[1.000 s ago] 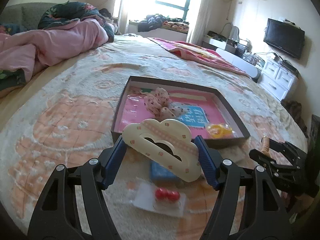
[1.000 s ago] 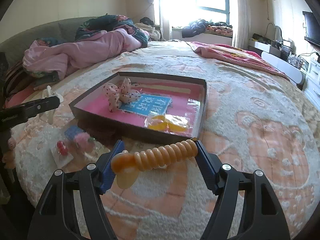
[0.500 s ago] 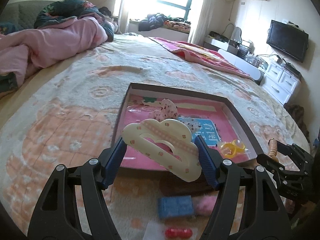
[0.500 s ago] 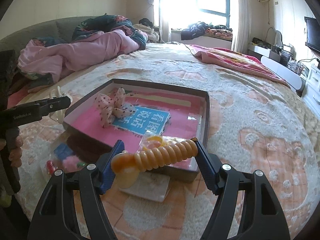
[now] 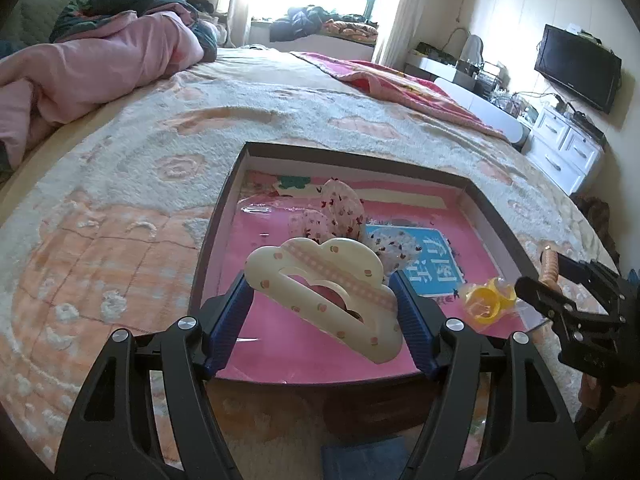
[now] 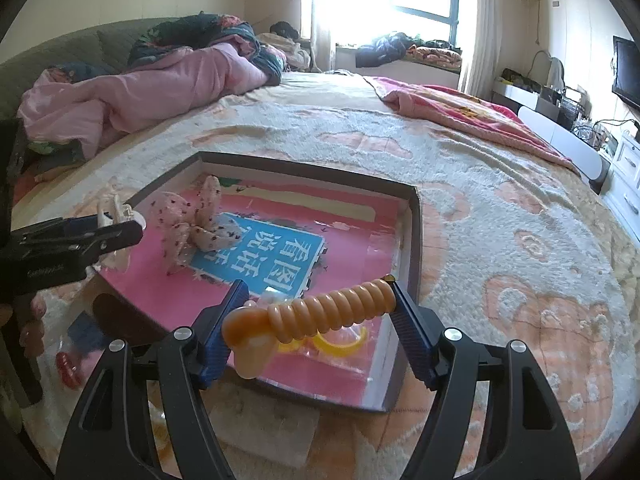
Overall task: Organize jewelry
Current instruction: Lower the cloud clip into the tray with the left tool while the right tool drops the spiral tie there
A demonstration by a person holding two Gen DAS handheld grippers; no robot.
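Observation:
A cream cloud-shaped hair clip (image 5: 324, 294) with small pink dots is gripped end to end in my left gripper (image 5: 322, 312), above the near left part of the open box (image 5: 218, 236). My right gripper (image 6: 316, 316) is shut on an orange ribbed hair clip (image 6: 320, 316), over the box's near right corner (image 6: 394, 380). The box has a dark rim and a pink floor. In it lie a dotted fabric bow (image 5: 340, 216) (image 6: 192, 220) and a bagged yellow ring (image 5: 486, 300) (image 6: 340, 342). Each gripper shows in the other's view: right gripper (image 5: 576, 304), left gripper (image 6: 72, 240).
The box rests on a cream and peach blanket (image 5: 120, 208) on a bed. In front of the box lie a blue pad (image 5: 360, 458) and red beads in a bag (image 6: 66, 366). A pink quilt (image 6: 160, 88) is heaped far left. A hand (image 6: 34, 320) holds the left gripper.
Both grippers have moved forward with their clips, from above the blanket in front of the box to above its near part. The small items in front have slid towards the bottom edge.

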